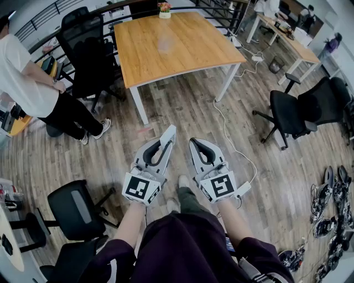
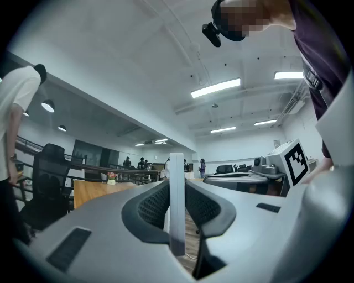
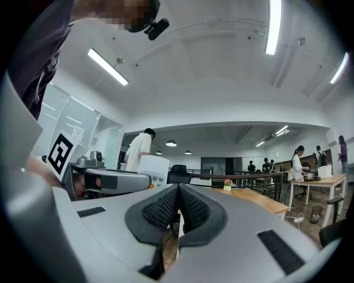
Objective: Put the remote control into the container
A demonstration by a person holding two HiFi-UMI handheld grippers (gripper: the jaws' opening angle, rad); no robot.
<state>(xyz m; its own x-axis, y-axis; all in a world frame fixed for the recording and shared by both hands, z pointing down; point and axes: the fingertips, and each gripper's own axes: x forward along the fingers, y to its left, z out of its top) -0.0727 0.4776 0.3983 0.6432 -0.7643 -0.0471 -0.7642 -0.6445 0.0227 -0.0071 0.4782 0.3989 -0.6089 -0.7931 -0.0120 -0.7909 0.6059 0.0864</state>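
Note:
I stand on a wood floor with both grippers held low in front of me. My left gripper [image 1: 170, 131] [image 2: 177, 160] is shut on the white remote control [image 1: 167, 142], which shows edge-on as a pale slab [image 2: 177, 210] between the dark pads. In the right gripper view the remote [image 3: 154, 167] sticks out of the left gripper with small buttons on its face. My right gripper [image 1: 193, 142] [image 3: 178, 188] is beside it, its pads pressed together with nothing between them. I cannot make out a container in any view.
A wooden table [image 1: 171, 38] with a small flower pot [image 1: 164, 10] stands ahead. A person in a white shirt [image 1: 22, 77] is at the left by a black chair [image 1: 83, 50]. More chairs [image 1: 293, 113] [image 1: 77, 207], a floor cable [image 1: 232, 132] and shoes [image 1: 332, 210] are around.

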